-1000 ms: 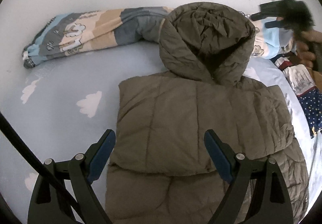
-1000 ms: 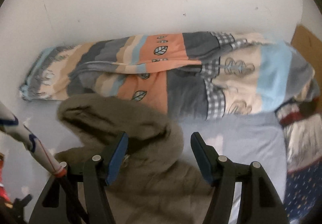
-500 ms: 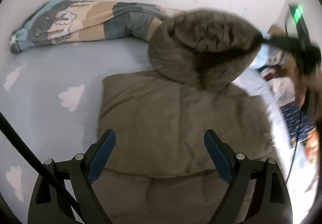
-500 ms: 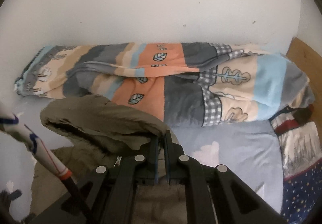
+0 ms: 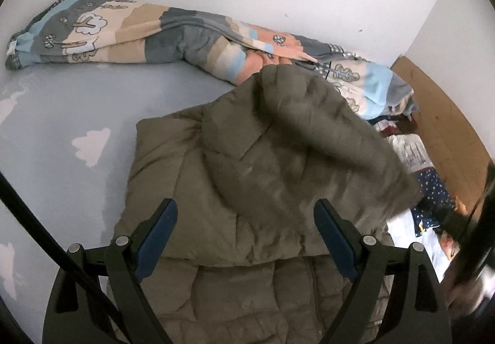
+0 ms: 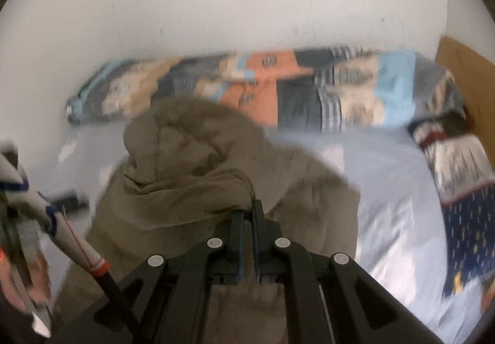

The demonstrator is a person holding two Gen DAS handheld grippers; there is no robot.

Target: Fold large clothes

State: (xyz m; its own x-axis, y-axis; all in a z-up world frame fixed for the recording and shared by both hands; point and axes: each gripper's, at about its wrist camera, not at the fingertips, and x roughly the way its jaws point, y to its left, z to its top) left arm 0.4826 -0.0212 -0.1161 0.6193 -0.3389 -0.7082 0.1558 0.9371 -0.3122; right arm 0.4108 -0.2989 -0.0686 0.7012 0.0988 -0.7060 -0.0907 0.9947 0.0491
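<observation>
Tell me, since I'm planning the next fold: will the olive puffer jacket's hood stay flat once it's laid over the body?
Probably not. The hood drapes limply from the right gripper, so it is floppy, yet its quilted padding looks springy. The jacket likely weighs little for its bulk.

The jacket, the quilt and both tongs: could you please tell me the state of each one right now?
Olive jacket: partly folded on the bed, hood lifted and pulled over the body.
Left tongs: open above the jacket, gripping nothing.
Right tongs: shut on the hood's edge.
Patchwork quilt: bunched in a long roll against the wall.
Bedsheet: spread flat.
</observation>
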